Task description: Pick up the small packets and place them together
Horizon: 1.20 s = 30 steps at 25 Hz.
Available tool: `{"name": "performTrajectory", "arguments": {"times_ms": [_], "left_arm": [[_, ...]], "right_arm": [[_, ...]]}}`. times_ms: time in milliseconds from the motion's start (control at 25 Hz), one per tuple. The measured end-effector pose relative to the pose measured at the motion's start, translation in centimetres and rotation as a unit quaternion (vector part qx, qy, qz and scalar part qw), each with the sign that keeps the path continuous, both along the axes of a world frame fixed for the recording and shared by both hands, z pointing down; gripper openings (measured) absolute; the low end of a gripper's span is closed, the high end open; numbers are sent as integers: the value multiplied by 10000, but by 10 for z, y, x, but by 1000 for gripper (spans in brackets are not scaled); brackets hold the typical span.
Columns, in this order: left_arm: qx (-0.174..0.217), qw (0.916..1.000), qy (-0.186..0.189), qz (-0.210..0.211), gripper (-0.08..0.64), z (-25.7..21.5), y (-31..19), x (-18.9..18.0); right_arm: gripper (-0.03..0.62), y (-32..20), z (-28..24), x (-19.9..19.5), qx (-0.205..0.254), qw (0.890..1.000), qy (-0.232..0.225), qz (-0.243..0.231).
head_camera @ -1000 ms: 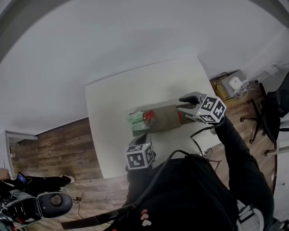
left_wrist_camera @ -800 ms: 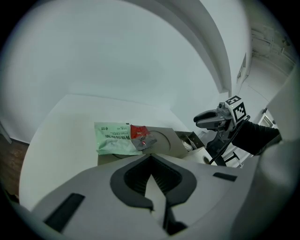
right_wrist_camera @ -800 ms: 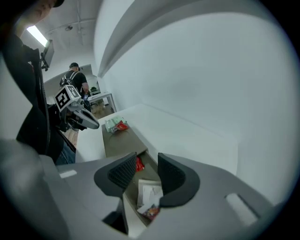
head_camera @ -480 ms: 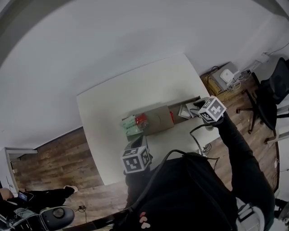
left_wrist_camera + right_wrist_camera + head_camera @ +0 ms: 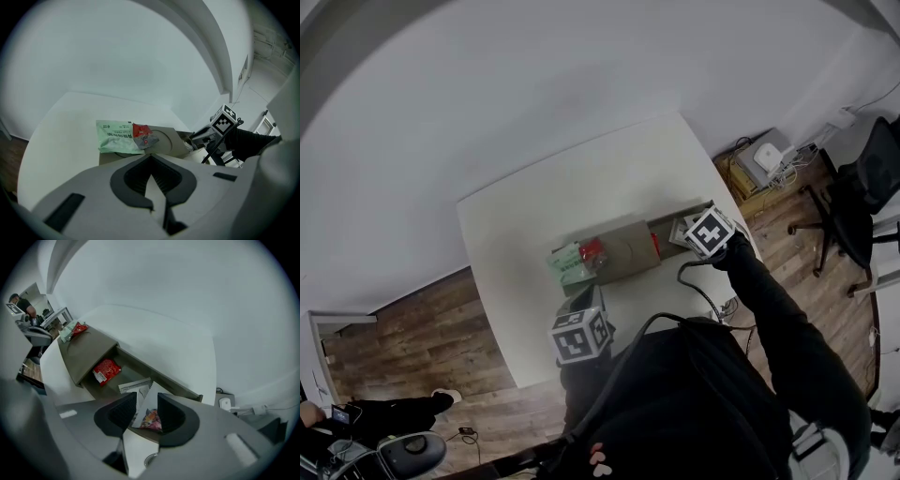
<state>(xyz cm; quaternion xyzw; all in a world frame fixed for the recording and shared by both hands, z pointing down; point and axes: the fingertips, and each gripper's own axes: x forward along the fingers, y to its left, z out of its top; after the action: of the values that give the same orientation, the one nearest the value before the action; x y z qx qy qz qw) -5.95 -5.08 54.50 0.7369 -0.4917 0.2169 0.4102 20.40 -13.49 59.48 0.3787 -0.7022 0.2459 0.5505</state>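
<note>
Bottom centre of the left gripper view, the left gripper [image 5: 151, 159] is pinched closed on nothing, ribbed dark pads meeting; just beyond, a flat green packet [image 5: 115, 136] and a crinkly small red packet [image 5: 142, 134] touch atop the brown cardboard box [image 5: 163, 143]. In the right gripper view, the right gripper [image 5: 146, 398] gapes, a glossy white printed packet [image 5: 151, 419] between its jaws, unpinched, in the box's tray, and a square red packet [image 5: 106, 371] lies farther upper left.

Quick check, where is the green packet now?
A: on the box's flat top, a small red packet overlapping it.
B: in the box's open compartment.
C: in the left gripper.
A: the green packet lies atop the cardboard box, a red packet overlapping it.
</note>
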Motion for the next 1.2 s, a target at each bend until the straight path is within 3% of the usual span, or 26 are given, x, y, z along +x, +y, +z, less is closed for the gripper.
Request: {"name": "performTrajectory", "arguments": {"times_ms": [400,520,640,1200], "left_arm": [[4,10000,6,-36,-1,3,0,-2],[-9,10000,6,-25,-1,5,-3,-2],[-10,10000,13,-24,-2,5,-5,-2],[28,10000,10,24,-1,2,-2,2]], "right_arm": [[100,2,15,14,-111,9962,727,470],[80,0,14,16,-118,9957,761,508],[12,-1,9,14,-85,9960,756,471],[2,0,-33,26,327,9952,846,375]]}}
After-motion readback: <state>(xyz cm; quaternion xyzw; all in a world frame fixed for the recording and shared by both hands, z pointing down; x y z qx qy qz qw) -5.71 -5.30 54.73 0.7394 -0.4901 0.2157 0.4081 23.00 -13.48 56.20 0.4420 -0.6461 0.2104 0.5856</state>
